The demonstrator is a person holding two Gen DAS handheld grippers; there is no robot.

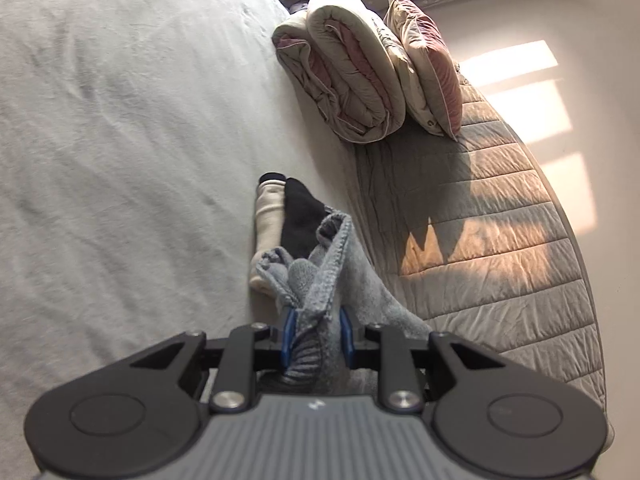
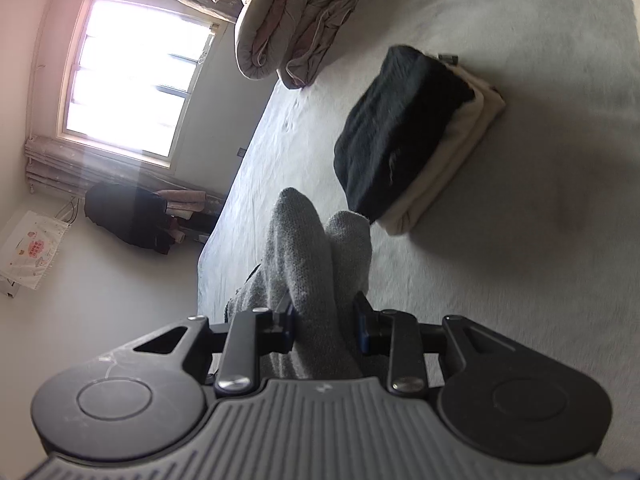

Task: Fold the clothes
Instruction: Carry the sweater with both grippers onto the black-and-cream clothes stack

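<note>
A grey knit garment (image 1: 336, 276) is bunched between the blue pads of my left gripper (image 1: 318, 320), which is shut on it. The same grey garment (image 2: 308, 248) is also clamped in my right gripper (image 2: 326, 320), with two thick folds sticking out past the fingers. Just beyond lies a folded stack on the bed: a black garment (image 2: 396, 128) on top of a cream one (image 2: 444, 164). In the left wrist view the black garment (image 1: 300, 216) and the cream one (image 1: 268, 224) lie side by side, right behind the grey cloth.
The bed has a pale sheet (image 1: 120, 160). A rolled duvet (image 1: 344, 76) and a pillow (image 1: 428, 64) lie at its head by a quilted headboard (image 1: 500, 220). The right wrist view shows a window (image 2: 132, 76), dark clothes on a rack (image 2: 128, 216) and the bed's edge (image 2: 224, 216).
</note>
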